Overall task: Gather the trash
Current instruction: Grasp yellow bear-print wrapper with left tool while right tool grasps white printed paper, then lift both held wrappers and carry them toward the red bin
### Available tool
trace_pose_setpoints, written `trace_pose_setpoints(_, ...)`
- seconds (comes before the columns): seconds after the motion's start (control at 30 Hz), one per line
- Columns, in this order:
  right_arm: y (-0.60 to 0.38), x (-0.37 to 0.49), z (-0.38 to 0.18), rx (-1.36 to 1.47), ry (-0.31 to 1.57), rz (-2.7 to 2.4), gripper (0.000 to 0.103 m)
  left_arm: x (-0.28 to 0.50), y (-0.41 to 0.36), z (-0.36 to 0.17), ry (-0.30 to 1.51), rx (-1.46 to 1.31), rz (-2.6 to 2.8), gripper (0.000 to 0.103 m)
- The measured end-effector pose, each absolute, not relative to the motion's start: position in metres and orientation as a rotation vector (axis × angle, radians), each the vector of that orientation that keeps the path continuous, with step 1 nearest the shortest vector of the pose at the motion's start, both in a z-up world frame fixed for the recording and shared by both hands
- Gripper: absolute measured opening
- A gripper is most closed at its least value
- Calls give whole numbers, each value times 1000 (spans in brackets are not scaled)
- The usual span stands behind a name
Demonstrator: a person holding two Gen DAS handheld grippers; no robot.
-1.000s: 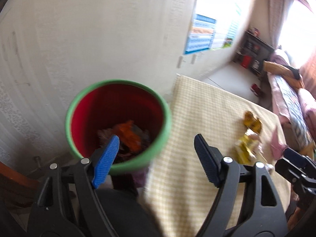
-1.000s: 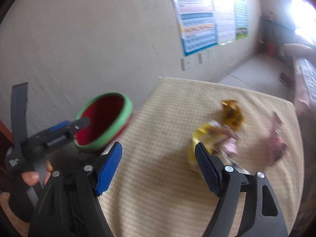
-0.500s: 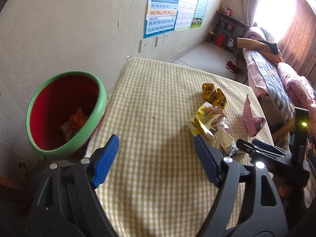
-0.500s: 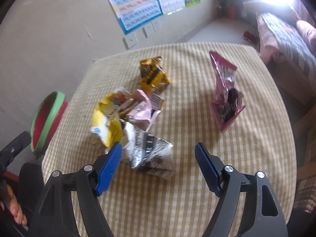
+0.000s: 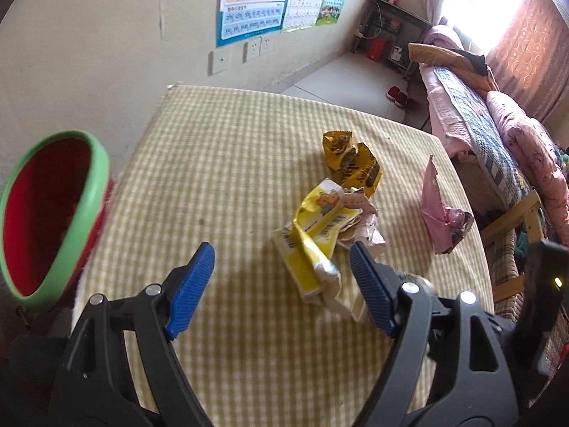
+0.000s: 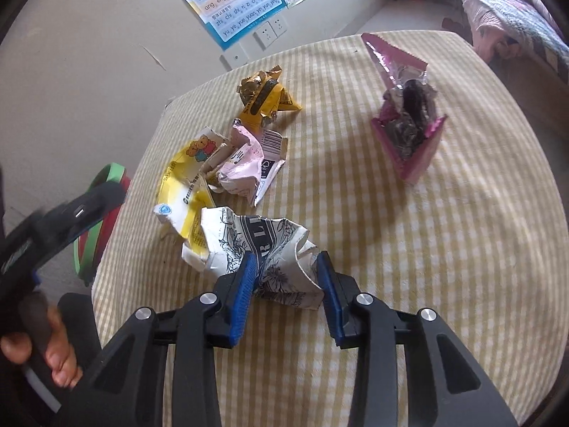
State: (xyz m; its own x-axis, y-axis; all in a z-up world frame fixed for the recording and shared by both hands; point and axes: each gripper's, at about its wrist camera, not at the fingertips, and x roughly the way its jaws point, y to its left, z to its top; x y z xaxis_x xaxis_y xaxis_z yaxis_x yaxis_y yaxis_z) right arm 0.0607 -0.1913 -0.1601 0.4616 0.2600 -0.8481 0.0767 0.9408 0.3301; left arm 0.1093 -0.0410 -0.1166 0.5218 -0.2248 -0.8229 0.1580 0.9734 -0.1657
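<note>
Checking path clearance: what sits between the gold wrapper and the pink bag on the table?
Nothing: in the right wrist view, only bare checked tablecloth lies between the gold wrapper and the pink bag.

A worktop (image 6: 444,267) covered in yellow-and-white checked cloth. Near its middle lies a pink crumpled wrapper (image 6: 242,170). Touching it are a yellow bear-printed packet (image 6: 185,178) and, nearer, a white crumpled wrapper (image 6: 259,245); beyond, a gold wrapper (image 6: 265,98); well right, a pink pouch (image 6: 409,124).

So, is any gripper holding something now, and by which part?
The right gripper is closing on the crumpled black-and-white wrapper, its pads at the wrapper's near edge. The left gripper is open and holds nothing.
</note>
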Motion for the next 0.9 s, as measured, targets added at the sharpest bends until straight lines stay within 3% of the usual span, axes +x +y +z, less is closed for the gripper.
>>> trace_pose_setpoints(0.17,-191,52,-155,311,1103,132,35,132,-54,-144,1090,-78,-227,71)
trace_pose_setpoints(0.27,-192,50,-158,298,1108,128,36,136,-59,-158,1135,-70,-236,57)
trace_pose_setpoints(0.4,-189,55,-160,300,1112,128,37,134,-58,-166,1170,-65,-248,29)
trace_pose_setpoints(0.5,-187,57,-160,299,1110,127,38,129,-53,-163,1168,-76,-253,25)
trace_pose_setpoints(0.77,-191,57,-155,320,1070,119,54,98,-21,-150,1138,-73,-182,25)
trace_pose_setpoints(0.9,-193,58,-156,332,1072,114,58,93,-20,-148,1121,-69,-186,51)
